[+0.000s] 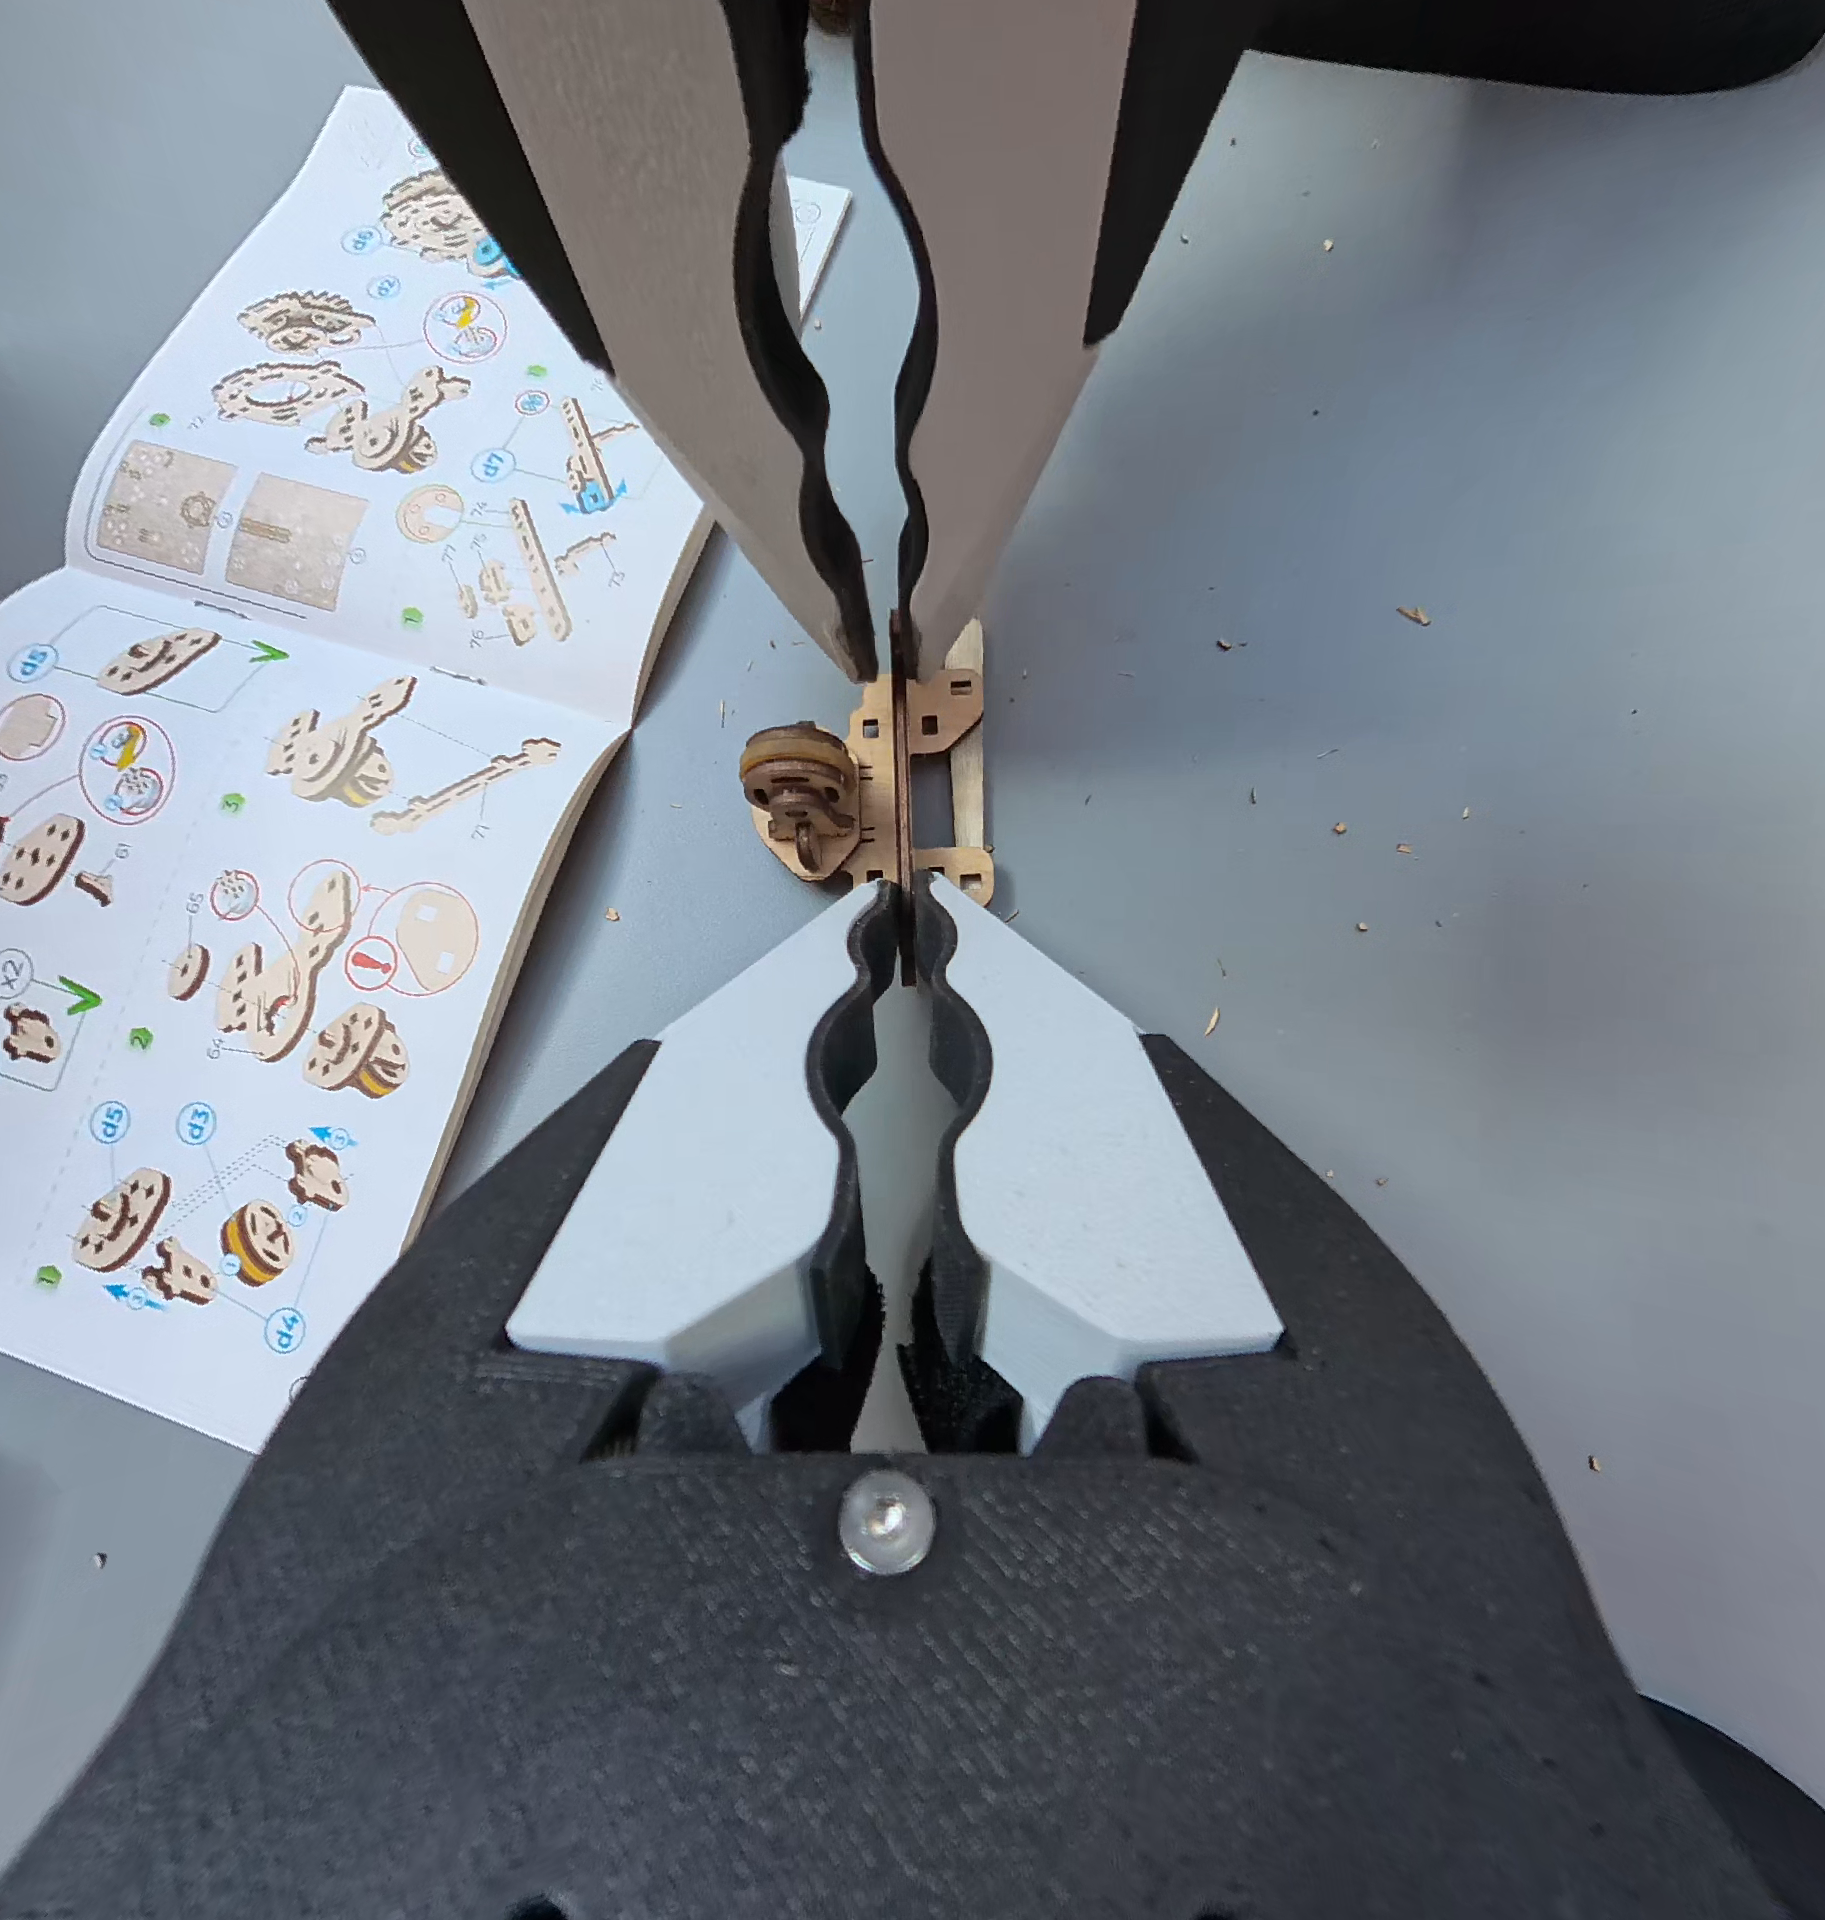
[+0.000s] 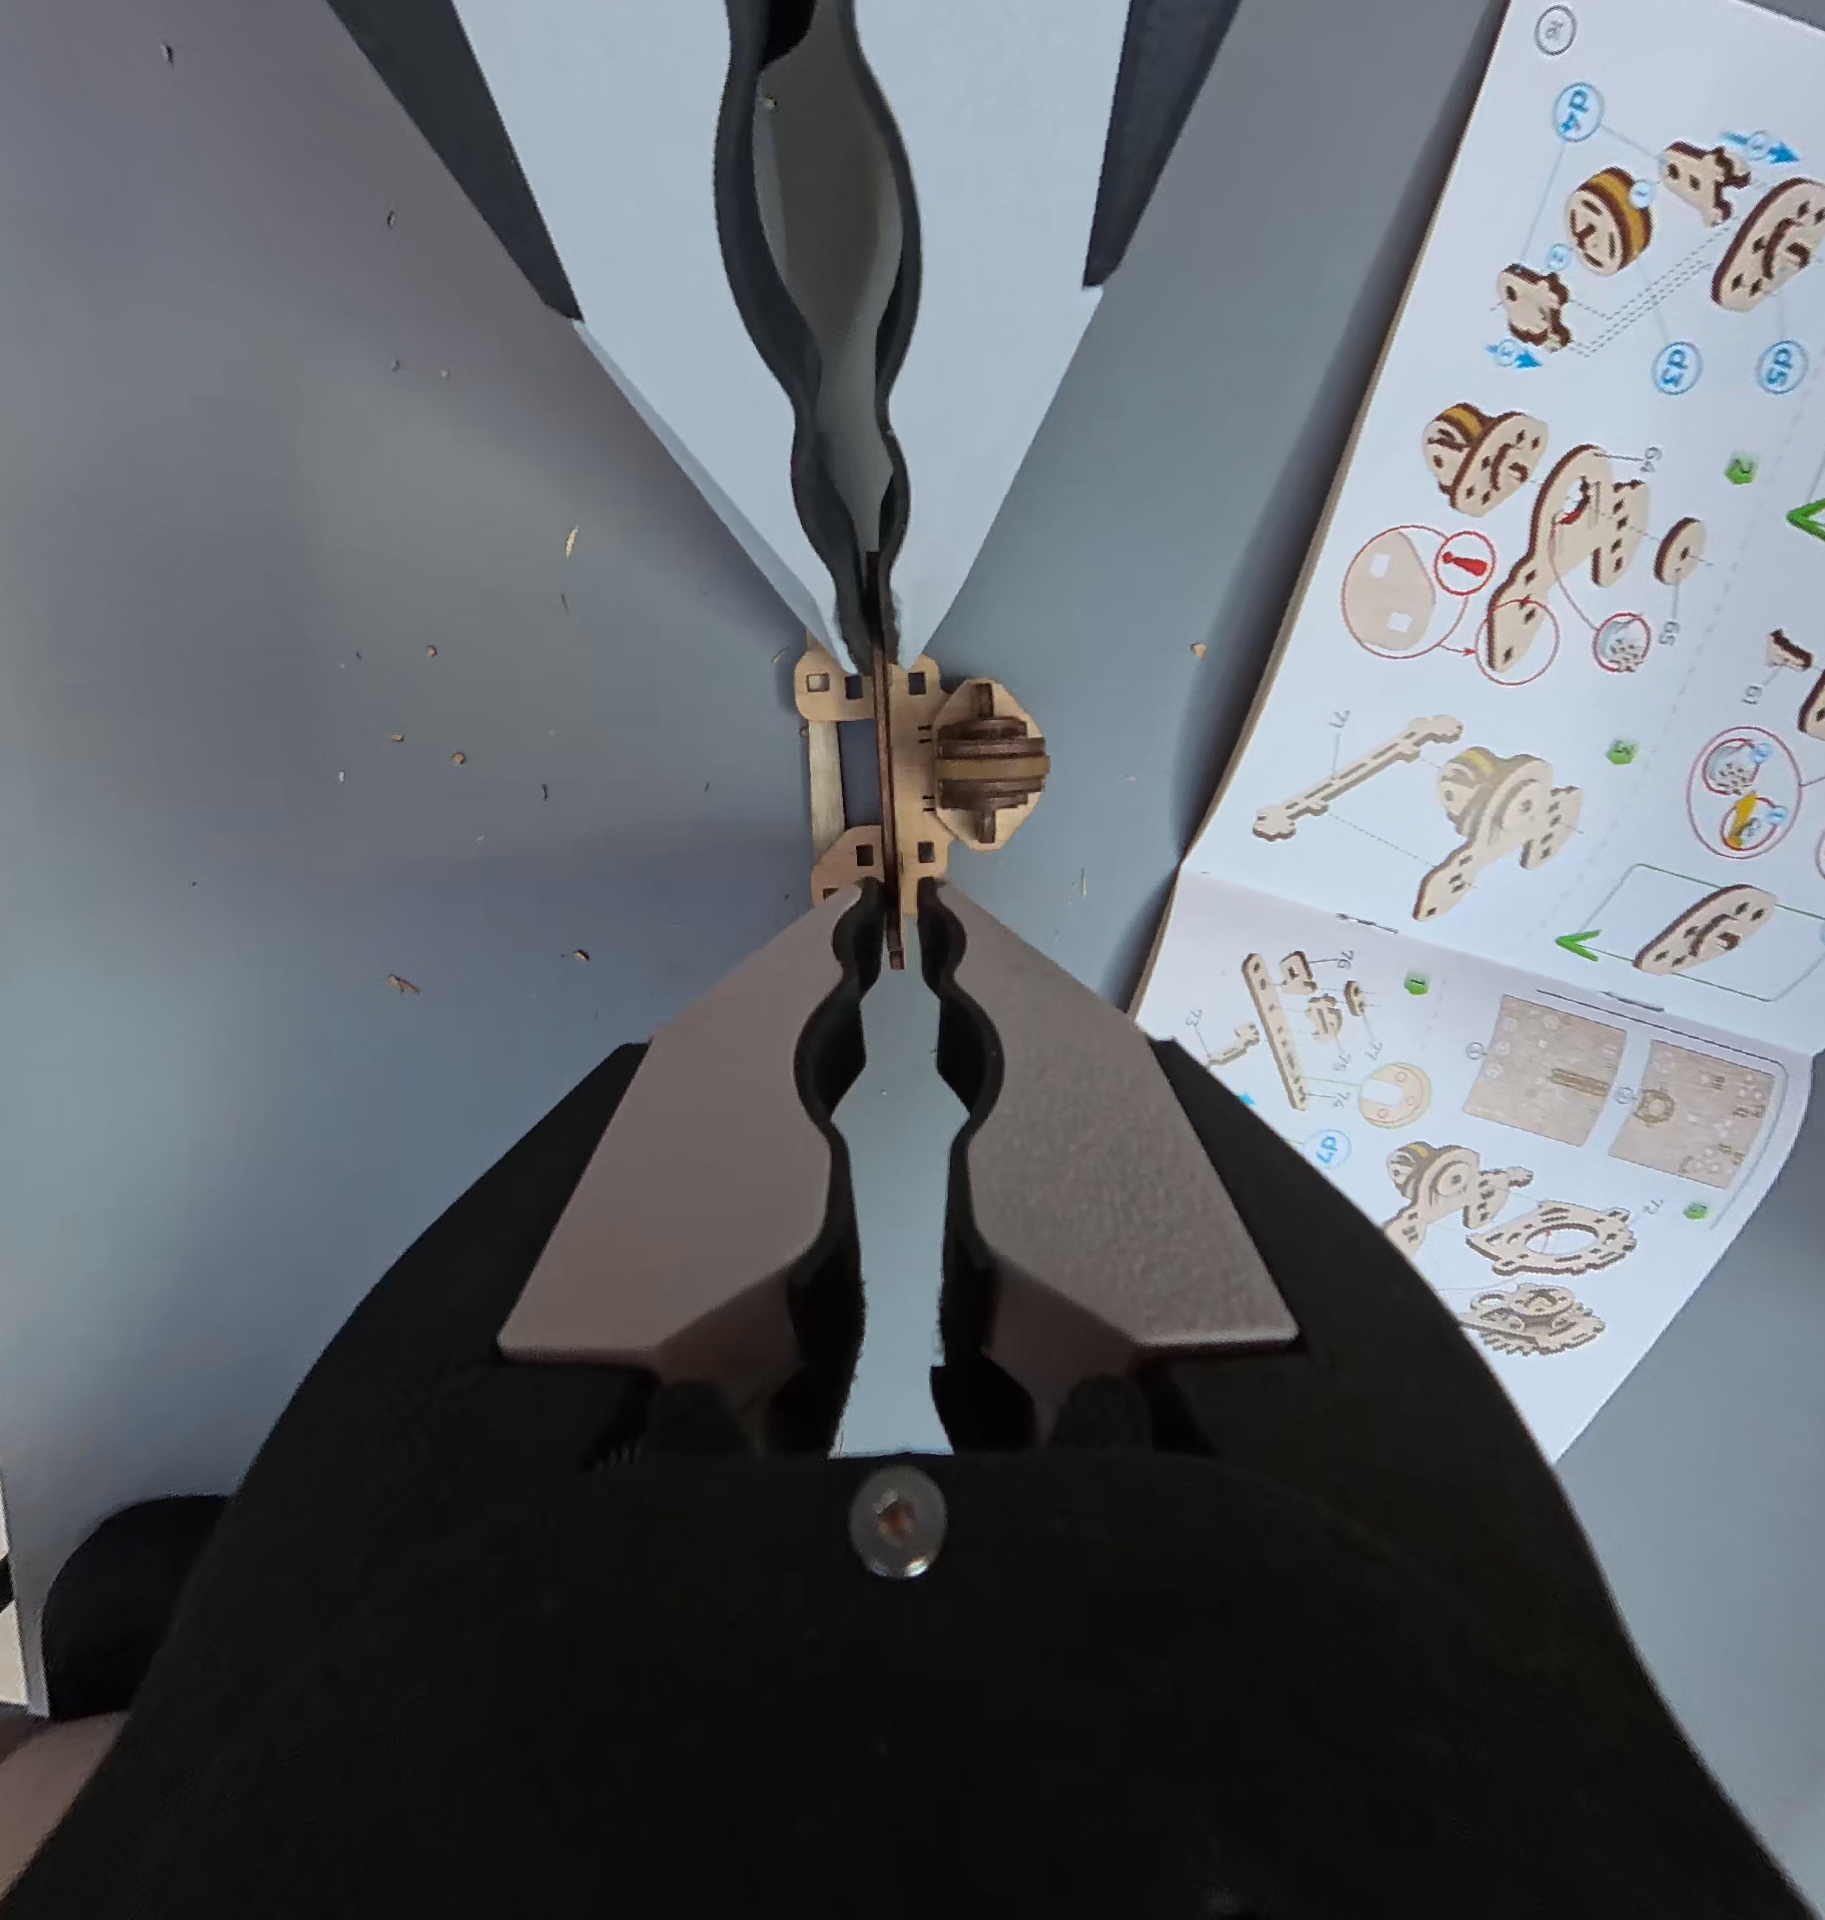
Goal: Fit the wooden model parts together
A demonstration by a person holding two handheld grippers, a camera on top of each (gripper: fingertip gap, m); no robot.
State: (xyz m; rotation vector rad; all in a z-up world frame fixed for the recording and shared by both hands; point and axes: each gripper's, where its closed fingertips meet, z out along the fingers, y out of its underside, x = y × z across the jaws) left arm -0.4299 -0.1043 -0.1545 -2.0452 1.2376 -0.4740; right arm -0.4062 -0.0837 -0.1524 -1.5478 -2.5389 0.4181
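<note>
A plain grey tabletop (image 1: 1407, 520) filled the background, lit softly and evenly, with small wood crumbs (image 1: 1412, 615) scattered across its surface.

An open instruction booklet (image 1: 264, 727) lies flat on the grey table (image 1: 1459, 727), with wood crumbs (image 1: 1412, 615) scattered about.
</note>
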